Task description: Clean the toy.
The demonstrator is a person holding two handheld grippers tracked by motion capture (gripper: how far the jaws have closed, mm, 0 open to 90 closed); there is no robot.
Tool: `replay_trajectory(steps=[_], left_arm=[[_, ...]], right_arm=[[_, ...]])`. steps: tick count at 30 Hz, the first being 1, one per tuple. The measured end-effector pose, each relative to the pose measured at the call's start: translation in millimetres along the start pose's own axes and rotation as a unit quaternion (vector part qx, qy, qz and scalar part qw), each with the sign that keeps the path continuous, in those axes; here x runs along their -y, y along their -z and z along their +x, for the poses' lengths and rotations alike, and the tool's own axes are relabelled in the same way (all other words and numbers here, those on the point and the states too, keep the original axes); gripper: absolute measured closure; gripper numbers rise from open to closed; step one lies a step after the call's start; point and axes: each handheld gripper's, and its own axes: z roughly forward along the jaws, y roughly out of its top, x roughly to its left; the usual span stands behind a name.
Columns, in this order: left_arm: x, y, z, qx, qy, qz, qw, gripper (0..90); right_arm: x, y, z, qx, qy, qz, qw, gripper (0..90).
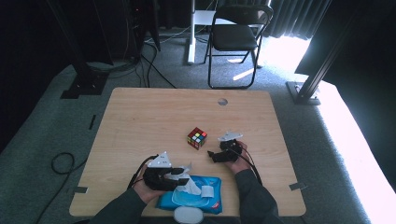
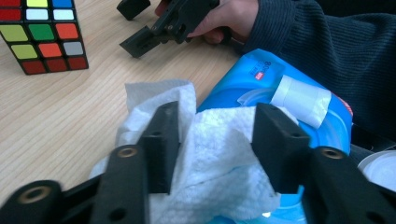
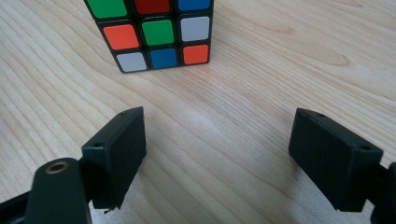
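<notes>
While fluffy white wipe (image 2: 219, 158) sits between parted left jaws, right jaws gape empty.

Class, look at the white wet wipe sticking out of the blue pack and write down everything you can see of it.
The white wet wipe is a soft, fleecy-looking sheet, crumpled and folded, partly pulled up out of the opening of the blue plastic wipes pack near the table's front edge. It stands bunched between the two black fingers of the left gripper, which are spread apart; its left fold lies against one finger. One loose corner hangs toward the light wooden table. Its lower end is hidden.
</notes>
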Motion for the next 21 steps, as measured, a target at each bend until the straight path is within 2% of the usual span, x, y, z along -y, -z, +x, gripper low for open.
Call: replay_trajectory(steps=[2, 3, 6, 10, 12, 14, 15, 21], left_arm=[[0.7, -0.4, -0.3, -0.008, -0.002, 0.002, 1.0000, 47.1], [1.5, -1.9, -1.0, -0.025, -0.004, 0.009, 0.9996, 46.5], [2.8, -5.1, -0.2, -0.030, -0.005, 0.022, 0.9993, 47.8], [2.9, -7.0, -0.9, -0.037, -0.013, 0.036, 0.9986, 61.8], [2.5, -5.9, -0.9, -0.022, -0.014, 0.034, 0.9991, 72.1], [2.4, -6.3, -2.5, -0.017, -0.019, 0.034, 0.9991, 80.4], [2.0, -6.3, -3.5, -0.023, -0.022, 0.033, 0.9989, 83.1], [0.4, 0.9, 0.6, -0.042, -0.015, 0.014, 0.9989, 87.6]], right_arm=[[0.0, 0.0, 0.0, 0.000, 0.000, 0.000, 1.0000, 18.7], [0.0, 0.0, 0.0, 0.000, 0.000, 0.000, 1.0000, 18.7], [0.0, 0.0, 0.0, 0.000, 0.000, 0.000, 1.0000, 18.7], [0.0, 0.0, 0.0, 0.000, 0.000, 0.000, 1.0000, 18.7], [0.0, 0.0, 0.1, 0.000, 0.000, 0.000, 1.0000, 18.7], [0.0, 0.0, 0.0, 0.000, 0.000, 0.000, 1.0000, 18.7], [0.0, 0.0, 0.0, 0.000, 0.000, 0.000, 1.0000, 18.7], [0.0, 0.0, 0.1, 0.000, -0.001, 0.000, 1.0000, 18.7]])
